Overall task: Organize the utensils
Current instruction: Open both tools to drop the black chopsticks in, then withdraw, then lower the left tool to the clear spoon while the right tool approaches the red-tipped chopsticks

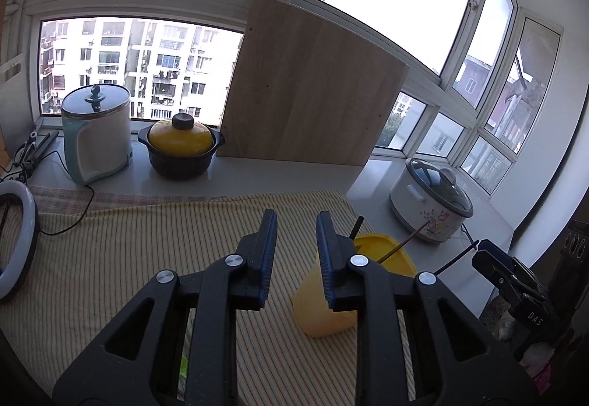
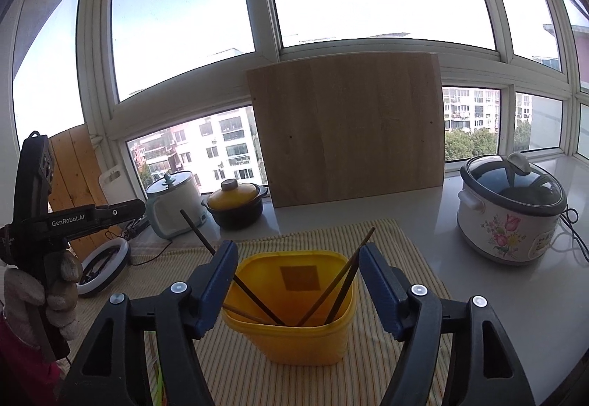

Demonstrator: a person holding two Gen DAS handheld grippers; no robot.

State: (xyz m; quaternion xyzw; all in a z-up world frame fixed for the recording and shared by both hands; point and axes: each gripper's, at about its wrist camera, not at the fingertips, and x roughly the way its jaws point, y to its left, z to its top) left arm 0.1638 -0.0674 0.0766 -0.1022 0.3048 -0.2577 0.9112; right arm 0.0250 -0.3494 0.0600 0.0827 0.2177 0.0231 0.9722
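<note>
The yellow container (image 2: 294, 314) stood on the striped cloth (image 2: 397, 251) of the bench, just ahead of my right claw (image 2: 298, 290), whose jaws stood wide apart and empty. Four chopsticks (image 2: 331, 292) leaned inside the container. My left claw (image 1: 296, 258), narrowly open and empty, was left of the container.

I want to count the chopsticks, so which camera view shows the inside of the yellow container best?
The right wrist view. It looks down into the open yellow container, where the chopsticks lean against its walls. In the left wrist view the left claw hides much of the container, and only stick tips show.
</note>
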